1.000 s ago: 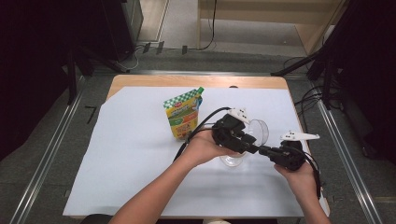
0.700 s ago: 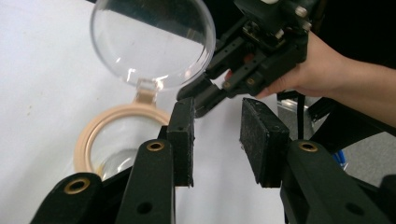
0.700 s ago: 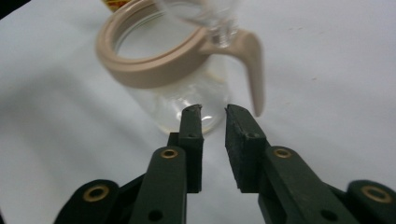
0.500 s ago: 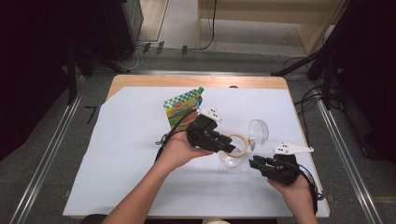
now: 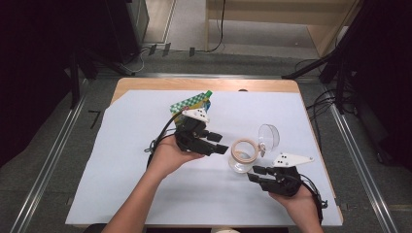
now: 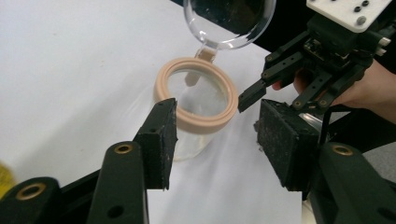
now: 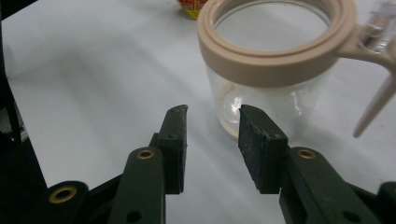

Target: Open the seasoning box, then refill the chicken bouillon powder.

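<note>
So the jar [image 5: 243, 156] is sitting near the middle of the white sheet [image 5: 121, 160] on the desk [image 5: 145, 86], lid [image 5: 268, 136] flipped back on its hinge and the tan rim ring facing up, nothing inside that I can make out. Both grippers are hanging just beside it with nothing between the jaws: the left gripper [image 5: 219, 148] is pointing at the jar from its left, jaws spread after just opening up, and the right gripper [image 5: 256, 172] is sitting just below the jar, jaws also parted and just been opening, tips close to the glass but not touching. In the right gripper view the jar [image 7: 275, 70] is sitting a bit off to the right of the gap, not lined up. My guess is the jar is now ready for filling from the snack pouch [image 5: 192, 104] lying behind the left gripper. Tip: be steadying the glass body low down, not the ring, and keeping clear of that hinged lid so it isn't swinging shut.
</note>
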A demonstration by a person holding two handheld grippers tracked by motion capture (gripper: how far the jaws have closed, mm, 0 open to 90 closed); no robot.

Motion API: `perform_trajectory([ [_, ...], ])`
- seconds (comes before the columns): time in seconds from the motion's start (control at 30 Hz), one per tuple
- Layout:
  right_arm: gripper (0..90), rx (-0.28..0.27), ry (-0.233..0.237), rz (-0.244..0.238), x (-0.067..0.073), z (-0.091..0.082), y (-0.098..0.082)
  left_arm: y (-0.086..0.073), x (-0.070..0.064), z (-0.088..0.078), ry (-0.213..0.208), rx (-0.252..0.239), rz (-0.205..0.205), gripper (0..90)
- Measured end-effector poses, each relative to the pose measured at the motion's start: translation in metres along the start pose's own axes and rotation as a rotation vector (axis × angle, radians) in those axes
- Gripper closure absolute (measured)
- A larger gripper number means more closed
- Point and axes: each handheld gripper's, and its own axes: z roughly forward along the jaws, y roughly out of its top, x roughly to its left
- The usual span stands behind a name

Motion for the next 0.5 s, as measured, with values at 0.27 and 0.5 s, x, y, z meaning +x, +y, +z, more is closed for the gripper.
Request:
perform_trajectory([
  [0.27,60.8,0.025,0.012,-0.035,0.008,0.007,0.001,-0.010,0.016,-0.025,0.027,-0.011,-0.047,44.3],
  [0.5,60.5,0.040,0.021,-0.041,0.011,0.012,0.002,-0.019,0.029,-0.041,0.052,-0.010,-0.079,44.0],
])
